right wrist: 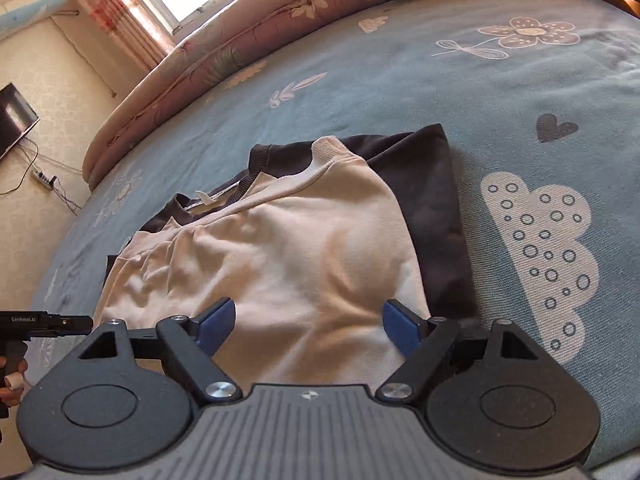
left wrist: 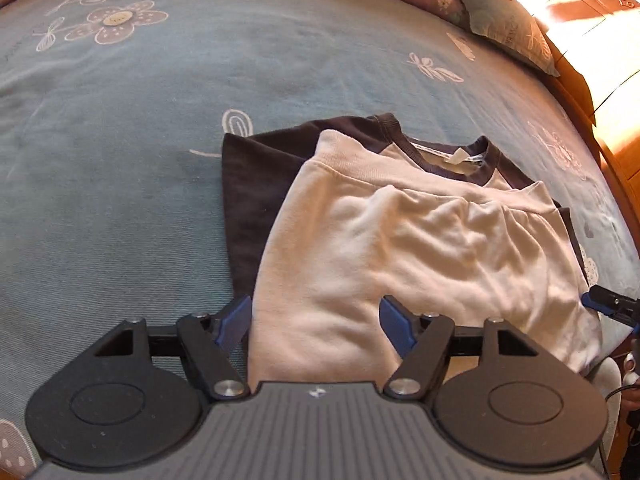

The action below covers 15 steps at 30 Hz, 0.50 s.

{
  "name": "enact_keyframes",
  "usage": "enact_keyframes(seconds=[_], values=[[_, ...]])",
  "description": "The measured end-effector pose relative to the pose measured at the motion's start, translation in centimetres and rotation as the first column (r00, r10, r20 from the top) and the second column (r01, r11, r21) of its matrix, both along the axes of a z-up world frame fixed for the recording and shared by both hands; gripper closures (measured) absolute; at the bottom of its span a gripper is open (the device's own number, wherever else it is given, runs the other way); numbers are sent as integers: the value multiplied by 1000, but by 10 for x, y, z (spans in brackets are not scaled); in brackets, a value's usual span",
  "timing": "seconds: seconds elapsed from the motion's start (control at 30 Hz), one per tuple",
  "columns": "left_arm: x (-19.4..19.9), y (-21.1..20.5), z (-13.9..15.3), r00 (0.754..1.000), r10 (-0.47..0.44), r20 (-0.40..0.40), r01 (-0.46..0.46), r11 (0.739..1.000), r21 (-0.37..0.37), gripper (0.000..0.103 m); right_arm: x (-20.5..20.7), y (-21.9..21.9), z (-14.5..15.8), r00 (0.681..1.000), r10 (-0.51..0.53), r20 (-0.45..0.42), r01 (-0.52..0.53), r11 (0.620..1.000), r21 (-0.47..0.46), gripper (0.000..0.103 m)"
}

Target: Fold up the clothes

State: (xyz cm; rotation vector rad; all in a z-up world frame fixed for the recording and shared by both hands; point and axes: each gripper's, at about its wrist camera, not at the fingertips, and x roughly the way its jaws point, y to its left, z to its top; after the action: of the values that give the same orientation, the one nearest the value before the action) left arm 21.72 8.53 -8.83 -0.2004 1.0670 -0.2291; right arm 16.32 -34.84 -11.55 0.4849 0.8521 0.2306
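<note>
Hovering over the bed, left gripper with jaws spread wide, gripping nothing. Lying folded directly beneath and ahead of those jaws, the cream and dark sweatshirt, its near edge passing between the blue pads without being pinched. Pointing down at the same sweatshirt from the other side, right gripper, jaws likewise standing wide and empty, cream cloth showing between them. Stretching beyond both jaws, a pink quilt along the far edge.
</note>
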Motion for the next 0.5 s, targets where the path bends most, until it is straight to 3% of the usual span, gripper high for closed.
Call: enact_keyframes(seconds=[0.07,0.2,0.3,0.4,0.5], values=[[0,-8,10,999,-35,29,36,999,-26,30,-2,3,12,999,-5,37,6,1000,-13,14],[4,-43,9,991,-125,57,129,989,-71,26,4,25,26,991,86,99,-88,996,12,11],[7,-65,-10,988,-151,31,153,987,-50,25,15,38,15,990,116,76,-116,993,-4,10],[5,-70,-27,990,-137,19,137,991,0,24,17,29,-7,998,64,18,-64,998,-3,10],[1,-65,-24,991,-127,52,127,992,13,24,7,11,-8,999,38,38,-39,999,26,10]])
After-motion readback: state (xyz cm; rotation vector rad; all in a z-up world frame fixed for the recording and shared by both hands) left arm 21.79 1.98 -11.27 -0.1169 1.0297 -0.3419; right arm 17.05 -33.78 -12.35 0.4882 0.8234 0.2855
